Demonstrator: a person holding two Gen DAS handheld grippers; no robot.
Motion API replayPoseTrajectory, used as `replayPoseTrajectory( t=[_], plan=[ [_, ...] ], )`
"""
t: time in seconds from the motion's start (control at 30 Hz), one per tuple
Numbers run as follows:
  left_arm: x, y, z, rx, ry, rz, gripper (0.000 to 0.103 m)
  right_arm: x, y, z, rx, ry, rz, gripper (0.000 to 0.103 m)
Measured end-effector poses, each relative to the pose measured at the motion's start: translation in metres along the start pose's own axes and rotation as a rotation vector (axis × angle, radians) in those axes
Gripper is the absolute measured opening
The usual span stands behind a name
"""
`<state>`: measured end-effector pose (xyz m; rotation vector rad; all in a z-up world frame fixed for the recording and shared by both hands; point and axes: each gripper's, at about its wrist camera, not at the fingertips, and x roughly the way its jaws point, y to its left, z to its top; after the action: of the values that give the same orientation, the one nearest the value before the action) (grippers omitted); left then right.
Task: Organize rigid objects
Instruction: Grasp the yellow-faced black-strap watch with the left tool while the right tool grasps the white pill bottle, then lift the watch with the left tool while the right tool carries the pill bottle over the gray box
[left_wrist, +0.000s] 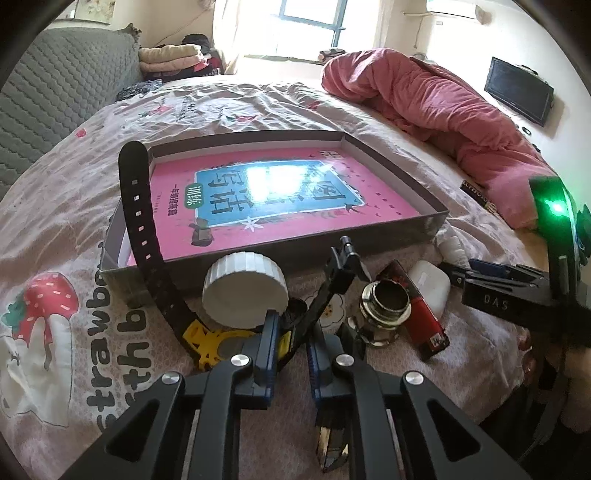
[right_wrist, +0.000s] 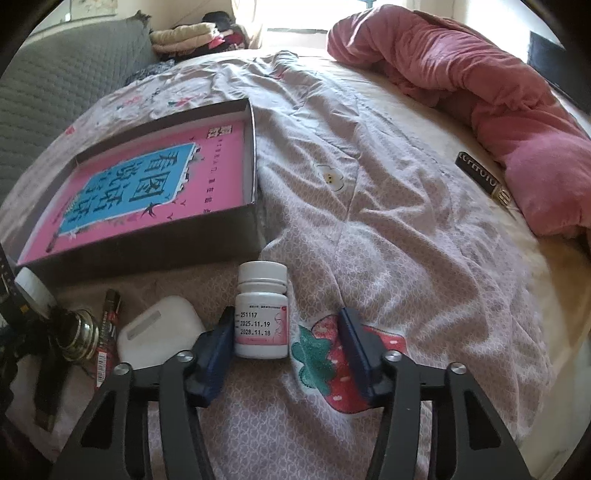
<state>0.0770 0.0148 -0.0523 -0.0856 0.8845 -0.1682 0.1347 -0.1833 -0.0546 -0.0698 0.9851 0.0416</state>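
My left gripper (left_wrist: 293, 347) is shut on a yellow watch (left_wrist: 212, 345). One black strap (left_wrist: 142, 225) of the watch leans up against the box, and the other rises between the fingers. A white pill bottle (right_wrist: 262, 314) stands upright on the bed sheet between the fingers of my right gripper (right_wrist: 288, 345). The bottle touches the left pad and a wide gap separates it from the right pad, so this gripper is open. A shallow grey box (left_wrist: 406, 177) (right_wrist: 254, 166) holds a pink book (left_wrist: 258, 192) (right_wrist: 147, 184).
In front of the box lie a white ribbed jar (left_wrist: 243, 291), a metal ring fitting (left_wrist: 386, 302) (right_wrist: 83, 332), a red lighter (left_wrist: 424, 321) (right_wrist: 107, 325) and a white earbud case (left_wrist: 430, 288) (right_wrist: 159, 336). A black stick (right_wrist: 480, 173) lies by the pink quilt (right_wrist: 480, 81).
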Motion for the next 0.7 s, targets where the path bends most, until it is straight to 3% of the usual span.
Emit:
replayPoseTrajectory(
  t=[0.03, 0.17, 0.4, 0.7],
  plan=[
    [0.001, 0.000, 0.001, -0.002, 0.000, 0.002, 0.014, -0.001, -0.001, 0.001, 0.000, -0.005, 0.009, 0.039],
    [-0.002, 0.003, 0.003, -0.013, -0.019, 0.004, 0.010, -0.011, -0.013, 0.005, 0.040, -0.042, 0.053, 0.027],
    [-0.012, 0.015, 0.005, -0.051, -0.046, -0.019, 0.005, -0.032, -0.028, 0.012, 0.104, -0.105, 0.121, 0.027],
    [-0.023, 0.027, 0.006, -0.116, -0.067, -0.067, 0.005, -0.047, -0.017, 0.016, 0.067, -0.156, 0.183, 0.027]
  ],
)
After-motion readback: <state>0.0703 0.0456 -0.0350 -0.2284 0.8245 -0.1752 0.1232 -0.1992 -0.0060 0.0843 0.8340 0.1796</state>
